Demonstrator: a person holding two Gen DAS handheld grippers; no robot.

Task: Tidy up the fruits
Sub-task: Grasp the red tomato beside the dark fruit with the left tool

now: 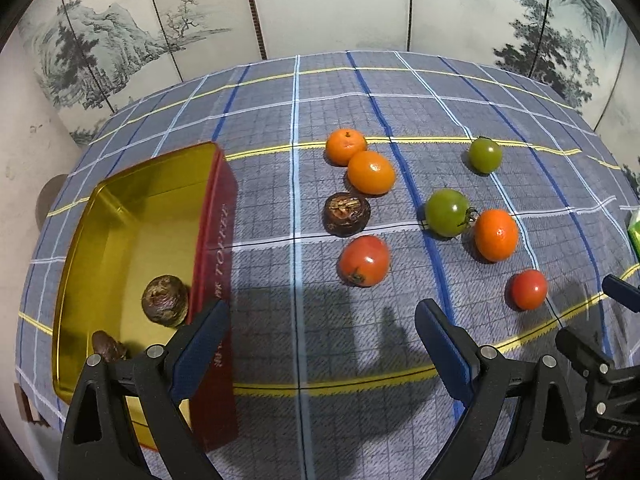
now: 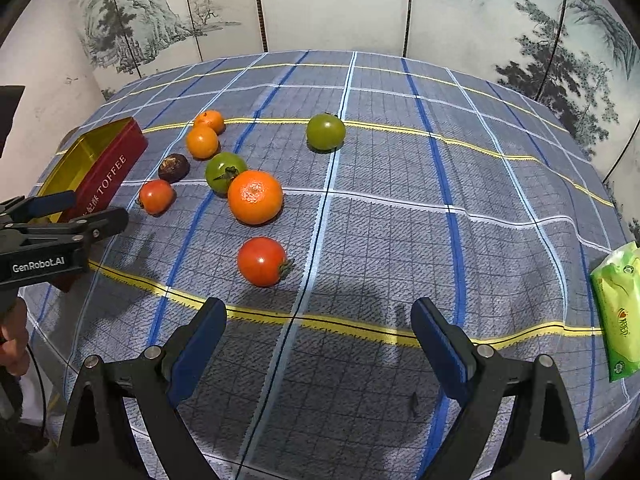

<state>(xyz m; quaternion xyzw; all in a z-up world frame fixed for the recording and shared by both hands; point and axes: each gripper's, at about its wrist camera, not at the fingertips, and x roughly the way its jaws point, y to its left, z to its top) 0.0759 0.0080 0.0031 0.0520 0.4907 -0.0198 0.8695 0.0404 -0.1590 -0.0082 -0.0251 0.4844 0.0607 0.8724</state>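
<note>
On the checked tablecloth (image 2: 380,208) we held both grippers empty, left gripper (image 1: 322,344) and right gripper (image 2: 318,340) each with fingers wide apart. Loose fruit lay near the red tin (image 1: 216,248), whose side read "TOFFEE"; two brown fruits sat inside, one half hidden behind our finger. A green packet (image 2: 618,312) was cut off, its print unreadable.

Two water chestnuts (image 1: 165,300) lie in the tin (image 1: 120,216), left of the fruits scattered on the tablecloth (image 1: 360,92).
</note>
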